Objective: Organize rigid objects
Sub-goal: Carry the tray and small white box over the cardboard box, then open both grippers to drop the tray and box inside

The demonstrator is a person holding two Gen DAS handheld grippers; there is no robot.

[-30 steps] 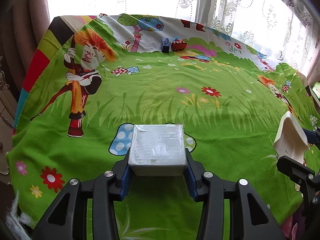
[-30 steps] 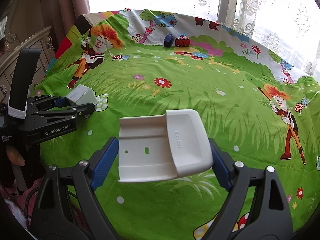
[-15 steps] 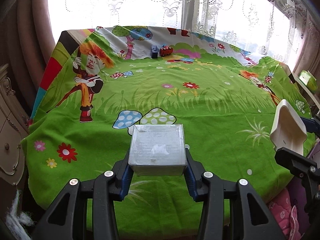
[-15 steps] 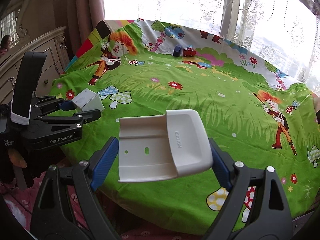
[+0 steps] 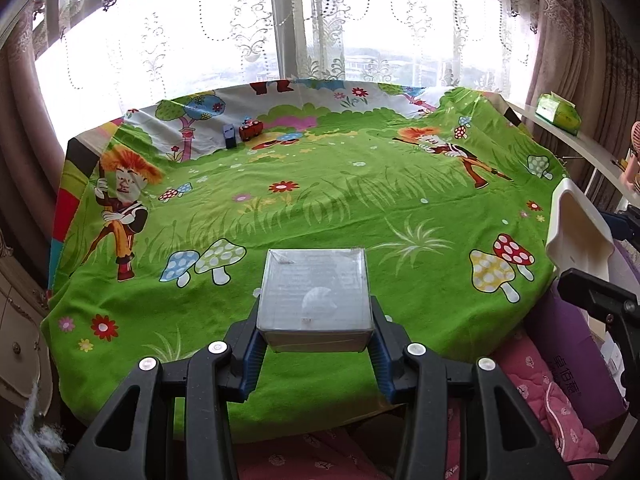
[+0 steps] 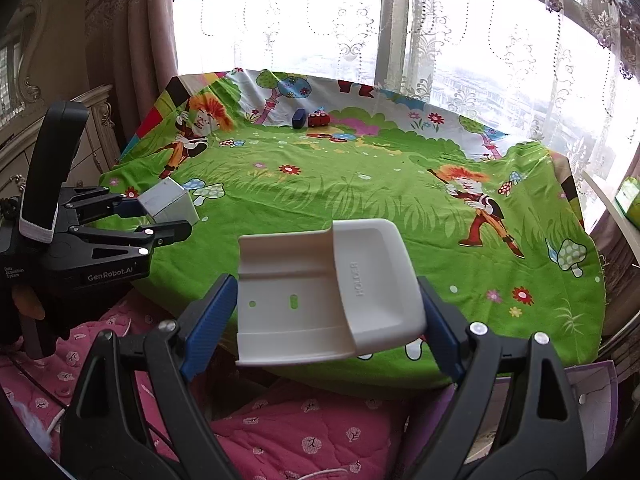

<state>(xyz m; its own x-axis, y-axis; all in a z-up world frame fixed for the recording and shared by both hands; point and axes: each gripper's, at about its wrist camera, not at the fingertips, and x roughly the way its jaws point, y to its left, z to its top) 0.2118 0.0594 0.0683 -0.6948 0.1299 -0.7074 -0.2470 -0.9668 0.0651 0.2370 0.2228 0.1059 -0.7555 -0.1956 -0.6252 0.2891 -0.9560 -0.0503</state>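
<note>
My left gripper (image 5: 315,340) is shut on a grey-white wrapped box (image 5: 314,296), held in the air over the near edge of the table; the box also shows in the right wrist view (image 6: 170,202). My right gripper (image 6: 326,316) is shut on a white plastic holder (image 6: 328,288) marked HOLDER, held in the air by the table's near edge; the holder also shows in the left wrist view (image 5: 576,228). A dark blue block (image 5: 229,136) and a red toy car (image 5: 251,130) stand at the far side of the table.
The table wears a green cartoon cloth (image 5: 340,200). Pink bedding (image 6: 304,432) lies below its near edge. A cabinet (image 6: 96,136) stands left. A window sill with a green tissue pack (image 5: 558,108) runs right. Curtains hang behind.
Both grippers have pulled back and risen from over the table to beyond its near edge, each still holding its object. The table looks smaller and farther.
</note>
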